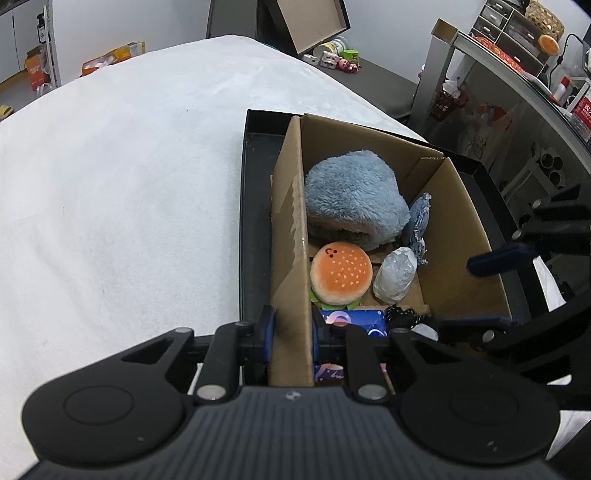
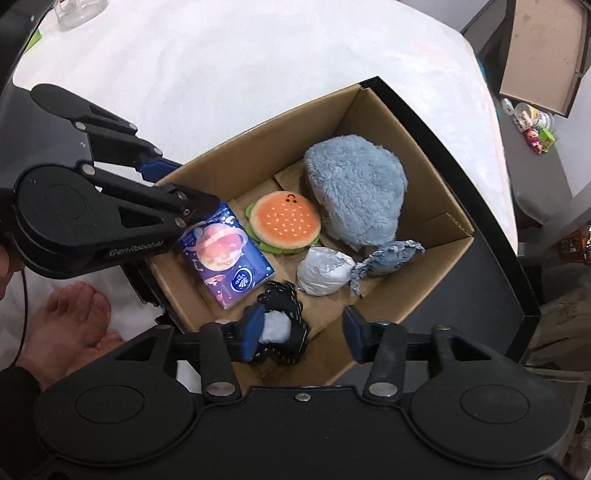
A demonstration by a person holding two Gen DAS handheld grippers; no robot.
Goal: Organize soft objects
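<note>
A cardboard box (image 1: 458, 221) (image 2: 388, 122) sits in a black tray (image 1: 255, 155) (image 2: 491, 229). Inside lie a blue fluffy plush (image 1: 351, 199) (image 2: 354, 192), a burger plush (image 1: 340, 273) (image 2: 284, 221), a grey wrapped bundle (image 1: 395, 275) (image 2: 325, 273), a denim scrap (image 1: 419, 218) (image 2: 388, 258), a blue tissue pack (image 1: 354, 321) (image 2: 225, 258) and a black and white soft item (image 2: 280, 321). My left gripper (image 1: 291, 336) (image 2: 166, 188) is shut on the box's left wall. My right gripper (image 2: 303, 334) (image 1: 480, 291) is open over the box's near corner, its left finger beside the black and white item.
The tray rests on a white cloth-covered surface (image 1: 129, 177) (image 2: 240, 66). A bare foot (image 2: 70, 325) shows at the lower left of the right wrist view. A glass (image 2: 79, 11) stands at the far edge. Shelves and clutter (image 1: 517, 48) stand to the right.
</note>
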